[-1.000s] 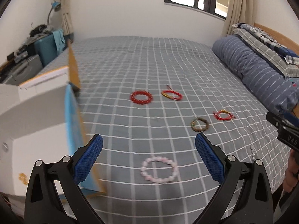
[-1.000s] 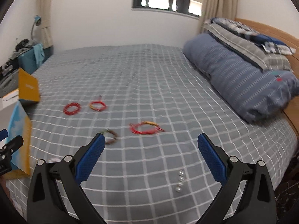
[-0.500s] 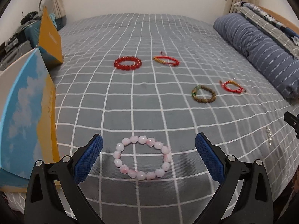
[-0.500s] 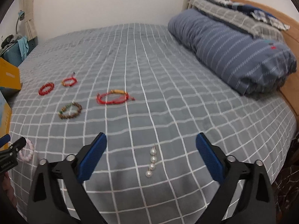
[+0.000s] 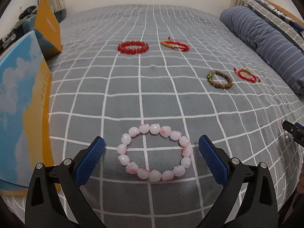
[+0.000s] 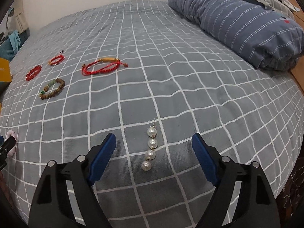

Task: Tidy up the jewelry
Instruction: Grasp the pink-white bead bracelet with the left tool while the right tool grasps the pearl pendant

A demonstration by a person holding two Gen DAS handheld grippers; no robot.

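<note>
A pink bead bracelet (image 5: pixel 154 153) lies on the grey checked bedspread between the fingers of my open left gripper (image 5: pixel 151 150), which hovers low over it. A short string of white pearls (image 6: pixel 150 149) lies between the fingers of my open right gripper (image 6: pixel 153 146). Farther back lie a red bead bracelet (image 5: pixel 133 47), a red cord bracelet (image 5: pixel 175 45), a brown wooden bead bracelet (image 5: pixel 219 79) and another red cord bracelet (image 5: pixel 246 74). An open box with a blue and orange lid (image 5: pixel 22 102) stands at the left.
A rolled blue striped duvet (image 6: pixel 237 19) lies along the right side of the bed. The bed edge drops off near the right gripper (image 6: pixel 285 171). Cluttered furniture stands beyond the box at far left (image 5: pixel 17 24).
Both grippers have moved forward and down toward the bed. The pink bracelet now sits between the left fingers and the pearl string between the right fingers. Both stay open.
</note>
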